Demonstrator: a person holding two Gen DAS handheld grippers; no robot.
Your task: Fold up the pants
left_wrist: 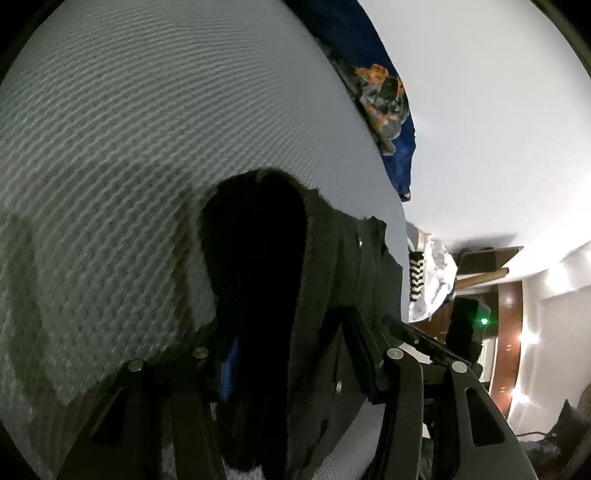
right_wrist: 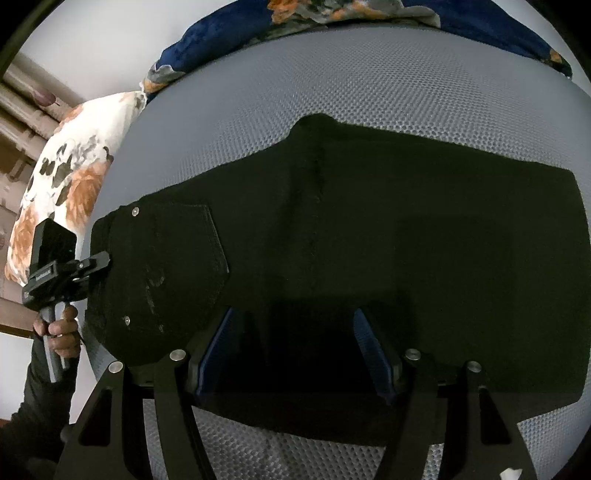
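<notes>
Pants: the black pants (right_wrist: 369,236) lie folded flat on the grey mesh mattress (right_wrist: 369,92), and they are the landmark here.
Back pocket: a back pocket (right_wrist: 184,251) with small metal rivets sits at the waist end of the pants, on the left in the right wrist view.
Right gripper: the right gripper (right_wrist: 295,350) is right over the near edge of the pants, pointing down at them.
Right jaws: the blue-padded fingers (right_wrist: 373,354) stand wide apart with black cloth between them; I cannot tell if they pinch it.
Left gripper: the left gripper (left_wrist: 291,354) is at the waist end of the pants.
Left jaws: they are partly closed, with a thick fold of the pants (left_wrist: 258,295) between them, and they look to be gripping it.
Hand: a hand (right_wrist: 59,332) in a dark sleeve holds the handle of the left gripper, just beside the waist end of the pants.
Pillow: a white flowered pillow (right_wrist: 74,166) lies past the waist end of the pants.
Blanket: a blue flowered blanket (right_wrist: 332,14) lies along the far side of the mattress, well apart from the pants.
</notes>
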